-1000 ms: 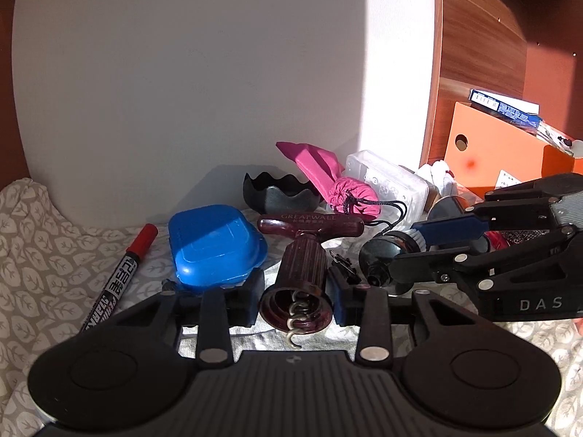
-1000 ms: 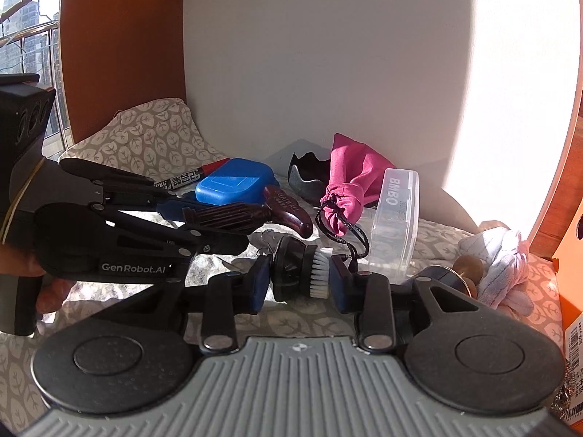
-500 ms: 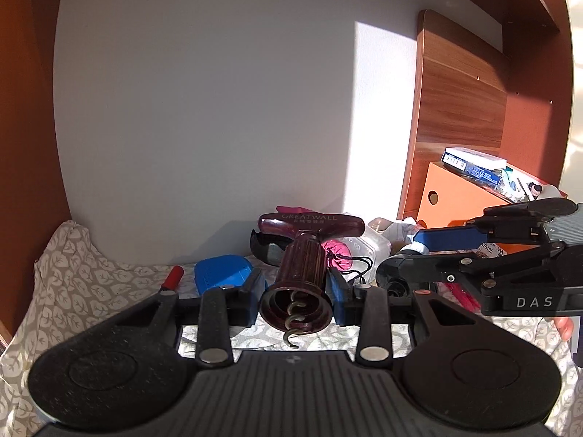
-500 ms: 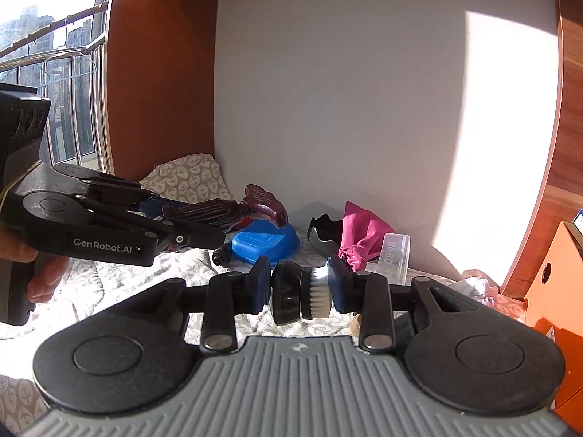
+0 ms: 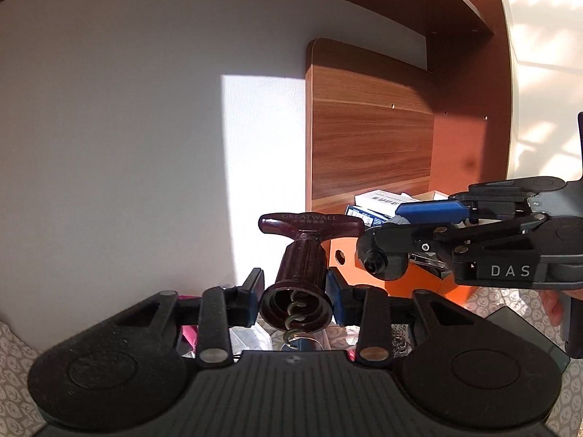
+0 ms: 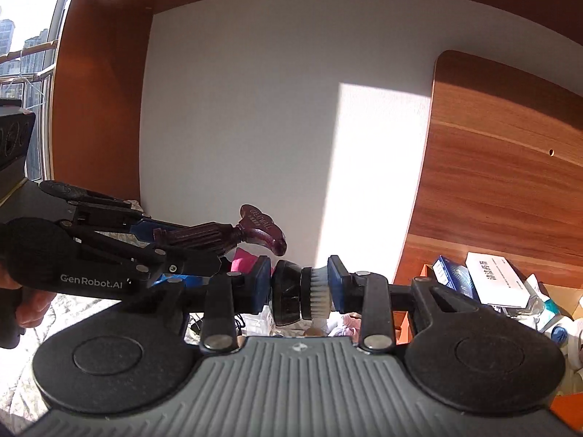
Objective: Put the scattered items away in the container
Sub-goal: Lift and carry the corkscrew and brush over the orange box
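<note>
While both tools are held aloft before a matte white wall, we see the left gripper (image 5: 294,293) clamped narrowly on a dark maroon corkscrew (image 5: 304,266), its blue pads pressing the flared, ribbed bell from either side; the open mouth of the bell faces the camera and shows the steel spiral inside, and the glossy T-shaped handle, moulded with raised lettering, points away and upward. We see the right gripper (image 6: 299,289) likewise closed on a small round brush (image 6: 298,293), one pad against its black domed plastic cap and the other against its short white bristles, so that the brush lies crosswise between the fingers. From the left wrist view the right gripper (image 5: 386,251) enters from the right edge, a black linkage with a blue fingertip, carrying the brush (image 5: 382,255) above the near corner of the orange container (image 5: 419,284). This container is a smooth, flat-walled box with a round hole in its side; it stands on a leaf-patterned cloth (image 5: 14,371) beside a wood-grain panel (image 5: 368,145) and already holds printed cardboard boxes (image 6: 495,280). From the right wrist view the left gripper (image 6: 204,251) reaches in from the left with the corkscrew (image 6: 226,235) lying nearly level. Both held items hang in the air, neither inside the container
</note>
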A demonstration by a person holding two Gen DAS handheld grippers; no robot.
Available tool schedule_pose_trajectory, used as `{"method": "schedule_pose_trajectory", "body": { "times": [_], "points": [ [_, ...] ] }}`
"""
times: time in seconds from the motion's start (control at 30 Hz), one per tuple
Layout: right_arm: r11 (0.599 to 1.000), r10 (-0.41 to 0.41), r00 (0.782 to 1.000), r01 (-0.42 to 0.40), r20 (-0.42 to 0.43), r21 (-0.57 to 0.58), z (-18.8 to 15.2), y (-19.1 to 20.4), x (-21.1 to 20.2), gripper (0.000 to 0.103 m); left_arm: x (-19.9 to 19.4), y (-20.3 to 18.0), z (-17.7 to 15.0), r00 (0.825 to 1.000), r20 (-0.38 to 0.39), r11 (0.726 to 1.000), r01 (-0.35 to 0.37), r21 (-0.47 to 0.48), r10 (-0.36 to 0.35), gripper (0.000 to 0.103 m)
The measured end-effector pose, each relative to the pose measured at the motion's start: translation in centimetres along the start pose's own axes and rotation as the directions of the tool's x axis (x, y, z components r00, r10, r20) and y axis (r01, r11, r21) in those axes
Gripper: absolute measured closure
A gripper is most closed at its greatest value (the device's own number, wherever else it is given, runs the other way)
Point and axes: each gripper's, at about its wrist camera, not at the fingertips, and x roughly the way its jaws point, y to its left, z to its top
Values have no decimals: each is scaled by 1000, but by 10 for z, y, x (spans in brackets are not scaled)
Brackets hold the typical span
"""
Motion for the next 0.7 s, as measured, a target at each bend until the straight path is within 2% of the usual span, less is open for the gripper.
{"method": "schedule_pose_trajectory", "body": {
  "times": [0.1, 0.2, 0.3, 0.33, 0.53, 0.7],
  "points": [
    [997, -77, 997, 77, 9, 19, 9, -30, -8, 70, 21, -28, 17, 999, 10, 998, 53, 15, -53, 68],
    [984, -176, 984, 176, 4, 29, 11, -62, -10, 70, 45, -62, 33, 995, 18, 994, 96, 48, -97, 68],
    [970, -236, 972, 236, -12, 59, 12, -92, -12, 85, 67, -94, 47, 990, 19, 988, 138, 64, -139, 68],
    [961, -265, 964, 266, -22, 69, 12, -106, -11, 87, 75, -106, 52, 988, 18, 986, 150, 73, -151, 68],
    [925, -354, 930, 364, -99, 108, -5, -155, 3, 87, 127, -156, 68, 989, -7, 983, 150, 110, -150, 68],
    [914, -366, 920, 383, -136, 134, -26, -169, 5, 88, 158, -179, 62, 991, -46, 980, 129, 151, -124, 68]
  ]
}}
